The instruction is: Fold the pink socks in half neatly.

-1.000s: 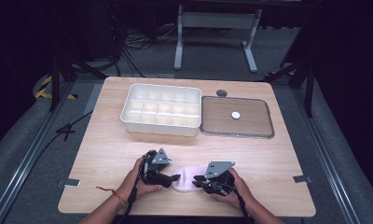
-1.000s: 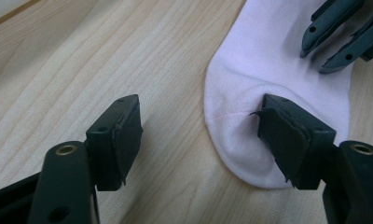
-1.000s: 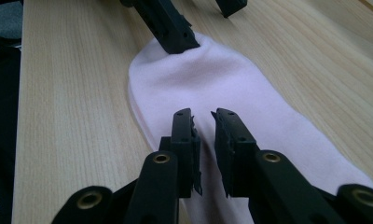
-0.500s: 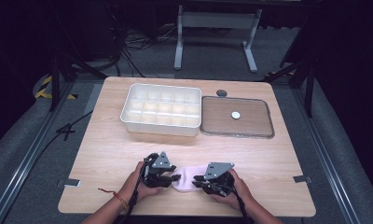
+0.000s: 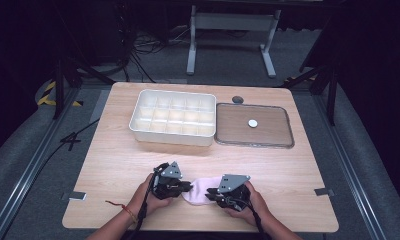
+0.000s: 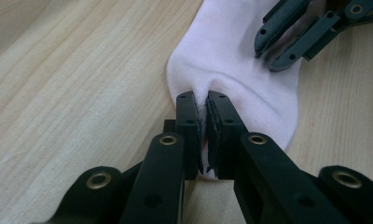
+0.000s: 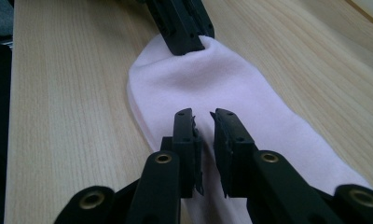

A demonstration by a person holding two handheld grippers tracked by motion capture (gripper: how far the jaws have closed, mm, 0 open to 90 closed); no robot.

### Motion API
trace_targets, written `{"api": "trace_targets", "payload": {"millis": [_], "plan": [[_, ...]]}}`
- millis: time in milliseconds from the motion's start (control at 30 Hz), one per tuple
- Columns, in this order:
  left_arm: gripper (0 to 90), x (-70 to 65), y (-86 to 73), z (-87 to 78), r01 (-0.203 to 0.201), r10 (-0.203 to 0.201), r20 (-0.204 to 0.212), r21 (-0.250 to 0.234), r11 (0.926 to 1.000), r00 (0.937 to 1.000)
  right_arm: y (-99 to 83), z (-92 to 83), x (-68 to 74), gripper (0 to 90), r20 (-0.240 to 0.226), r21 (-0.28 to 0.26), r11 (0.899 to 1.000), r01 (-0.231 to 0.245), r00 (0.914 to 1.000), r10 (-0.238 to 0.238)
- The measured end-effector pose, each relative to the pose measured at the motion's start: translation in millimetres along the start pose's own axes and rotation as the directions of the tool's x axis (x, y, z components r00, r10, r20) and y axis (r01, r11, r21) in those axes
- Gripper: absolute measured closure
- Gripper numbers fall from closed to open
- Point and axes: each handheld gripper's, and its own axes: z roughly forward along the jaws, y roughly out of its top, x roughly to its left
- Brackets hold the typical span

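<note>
A pale pink sock (image 5: 200, 191) lies flat near the table's front edge, between two hand-held grippers. My left gripper (image 6: 203, 100) has just been closing its jaws and now pinches a fold of the sock (image 6: 231, 51) at its rounded end. In the high view the left gripper (image 5: 187, 186) sits at the sock's left end and the right gripper (image 5: 211, 193) at its right end. My right gripper (image 7: 204, 114) rests on the sock (image 7: 212, 79) near its edge. Its jaws are almost together, with fabric between the pads. A hand holds each gripper.
A white tray (image 5: 138, 122) with several compartments stands at the middle back of the wooden table (image 5: 113, 160). Right of it lies a flat brown framed panel (image 5: 273, 135) with a small white disc (image 5: 252, 122) on it. A small dark round thing (image 5: 237, 99) lies behind.
The left gripper's jaws have come together on the sock's end. Both hands and the sock have kept their places.
</note>
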Motion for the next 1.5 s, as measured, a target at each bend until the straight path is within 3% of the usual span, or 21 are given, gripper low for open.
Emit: {"api": "trace_targets", "payload": {"millis": [300, 567, 733, 900, 1133, 1300, 1400, 1500], "plan": [[83.6, 5.2, 1.9, -12.8, 0.023, -0.022, 0.006, -0.070, 0.9973, 0.9997, 6.8, 9.3, -0.7, 85.3, 0.006, -0.009, 1.000, -0.019, 0.9998, 0.019], [84.0, 6.0, 2.3, -14.5, 0.000, 0.000, -0.016, -0.044, 0.9991, 0.9999, 10.7, 9.9, -1.5, 87.7, -0.003, 0.000, 1.000, -0.015, 0.9999, 0.015], [84.0, 7.7, 2.0, -17.9, -0.002, 0.001, -0.015, -0.046, 0.9990, 0.9999, 15.1, 1.4, -6.6, 89.6, 0.030, -0.025, 1.000, -0.013, 0.9994, 0.014], [84.1, 7.7, 3.2, -17.9, -0.005, 0.005, -0.008, -0.046, 0.9989, 1.0000, 11.8, 12.3, -10.0, 89.9, 0.041, 0.006, 1.000, -0.010, 0.9991, 0.010], [84.6, 5.3, 12.3, -19.8, -0.019, 0.019, 0.005, -0.066, 0.9976, 0.9998, 13.8, 16.3, -11.4, 90.0, 0.042, -0.002, 1.000, -0.019, 0.9989, 0.019], [84.6, 0.9, 23.5, -18.3, -0.042, 0.041, -0.014, -0.071, 0.9966, 0.9991, 17.4, 19.6, -12.6, 89.9, 0.044, -0.002, 1.000, -0.018, 0.9989, 0.018], [84.6, 2.0, 23.0, -20.9, -0.039, 0.038, -0.021, -0.066, 0.9970, 0.9991, 17.5, 13.9, -15.1, 90.0, 0.051, -0.018, 1.000, -0.018, 0.9985, 0.019], [84.6, 5.6, 21.3, -25.2, -0.032, 0.030, -0.027, -0.071, 0.9969, 0.9992, 15.1, -10.4, -25.6, 90.0, 0.090, -0.058, 0.998, -0.033, 0.9952, 0.038]]}}
